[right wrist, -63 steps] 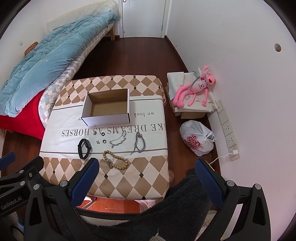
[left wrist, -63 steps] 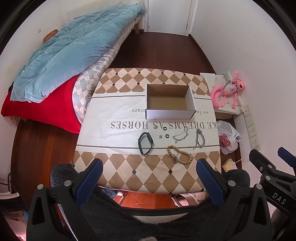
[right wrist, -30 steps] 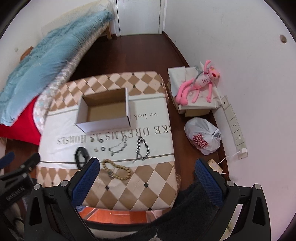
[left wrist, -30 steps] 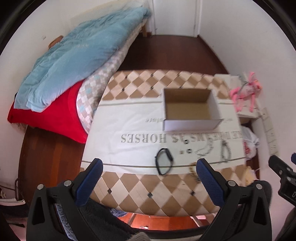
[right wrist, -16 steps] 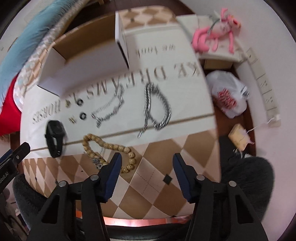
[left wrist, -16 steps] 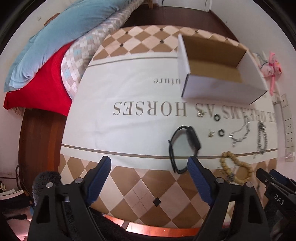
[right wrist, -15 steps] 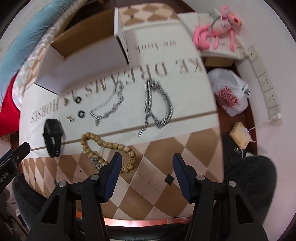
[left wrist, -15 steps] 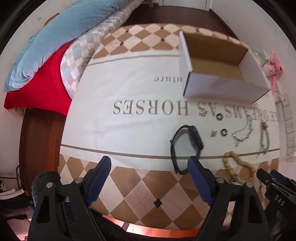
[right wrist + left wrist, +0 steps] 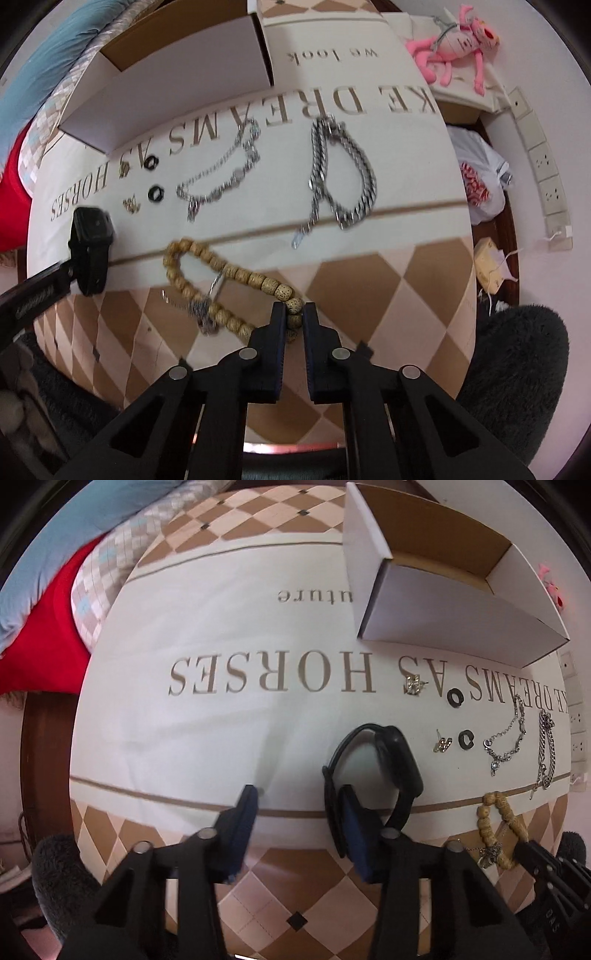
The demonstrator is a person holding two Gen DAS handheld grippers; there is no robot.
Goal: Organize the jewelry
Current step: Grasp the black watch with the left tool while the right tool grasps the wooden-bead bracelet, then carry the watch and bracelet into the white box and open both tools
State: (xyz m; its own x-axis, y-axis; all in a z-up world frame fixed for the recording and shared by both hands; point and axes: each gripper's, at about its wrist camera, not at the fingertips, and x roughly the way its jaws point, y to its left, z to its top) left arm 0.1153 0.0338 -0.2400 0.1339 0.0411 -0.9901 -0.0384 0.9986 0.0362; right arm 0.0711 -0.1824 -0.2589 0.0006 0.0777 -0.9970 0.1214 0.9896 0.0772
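On the worktop (image 9: 388, 291), the right hand-held gripper (image 9: 294, 317) pinched the wooden bead bracelet (image 9: 229, 273), while the left hand-held gripper (image 9: 297, 812) gaped beside the black watch (image 9: 384, 764).

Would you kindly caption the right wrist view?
Right gripper closes on wooden bead bracelet near chains.

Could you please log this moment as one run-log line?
left gripper: open beside black watch | right gripper: shut on wooden bead bracelet | box: no jewelry visible inside
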